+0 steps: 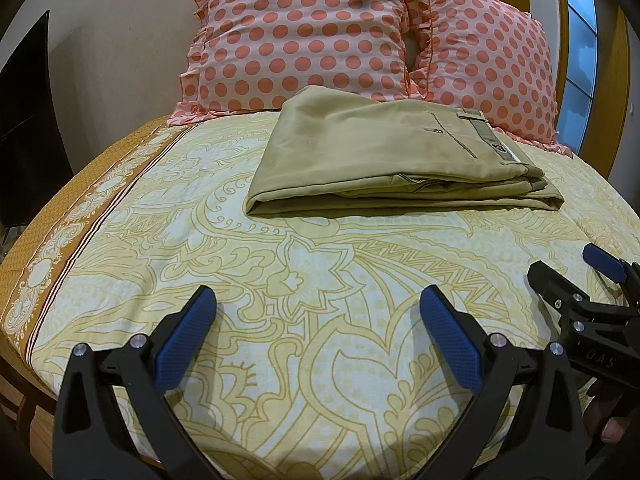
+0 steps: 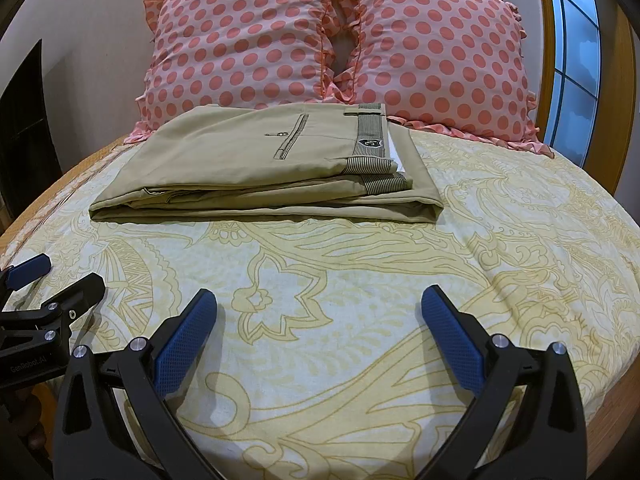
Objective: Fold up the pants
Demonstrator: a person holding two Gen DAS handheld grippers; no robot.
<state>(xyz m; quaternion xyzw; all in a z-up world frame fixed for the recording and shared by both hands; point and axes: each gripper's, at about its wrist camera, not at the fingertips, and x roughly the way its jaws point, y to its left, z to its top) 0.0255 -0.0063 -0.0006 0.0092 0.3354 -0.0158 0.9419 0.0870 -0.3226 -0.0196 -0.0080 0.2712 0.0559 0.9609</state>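
Khaki pants [image 1: 384, 156] lie folded into a flat rectangle on the bed, waistband and label to the right, just in front of the pillows; they also show in the right wrist view [image 2: 260, 168]. My left gripper [image 1: 318, 300] is open and empty, well short of the pants, over the bedsheet. My right gripper [image 2: 319, 300] is open and empty, also short of the pants. The right gripper shows at the right edge of the left wrist view [image 1: 568, 276], and the left gripper at the left edge of the right wrist view [image 2: 56, 276]. Both hover side by side near the bed's front.
The bed has a yellow floral sheet [image 1: 320, 360] with a brown border [image 1: 60, 240] at the left. Two pink polka-dot pillows [image 1: 304, 32] [image 1: 488, 68] lean at the head. A window [image 2: 576, 52] is at the right, a dark object [image 1: 28, 128] at the left.
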